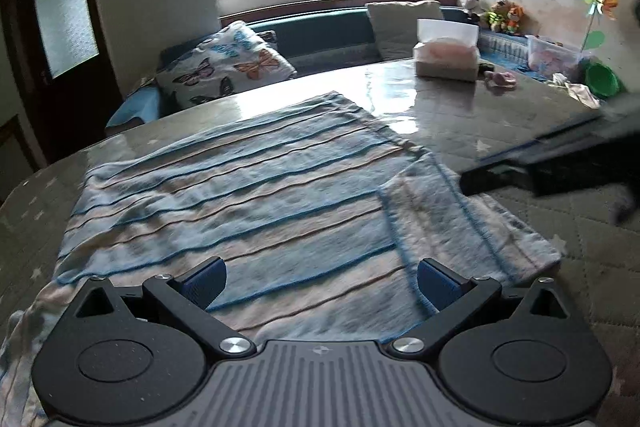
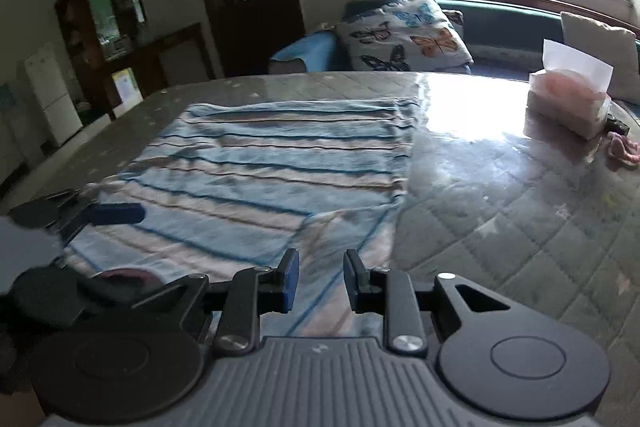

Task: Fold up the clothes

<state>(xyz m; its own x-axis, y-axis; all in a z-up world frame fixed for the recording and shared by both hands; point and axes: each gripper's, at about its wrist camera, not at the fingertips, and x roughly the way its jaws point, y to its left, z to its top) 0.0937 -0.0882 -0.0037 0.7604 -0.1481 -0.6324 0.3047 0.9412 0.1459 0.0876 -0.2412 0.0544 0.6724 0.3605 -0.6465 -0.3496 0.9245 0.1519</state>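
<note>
Left wrist view: left claw [image 1: 322, 283] spread wide and empty above the near edge of a blue-and-beige striped garment [image 1: 240, 203] lying flat on the quilted worktop [image 1: 560, 195], one corner folded over at right. Right wrist view: right claw [image 2: 321, 285] partly open, gripping nothing, over that folded corner.

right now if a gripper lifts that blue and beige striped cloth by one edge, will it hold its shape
Probably not. The blue and beige striped cloth lies wrinkled with a corner folded over, so it should droop. It looks thin, likely light. On the glossy tabletop it may slide when pushed.
</note>
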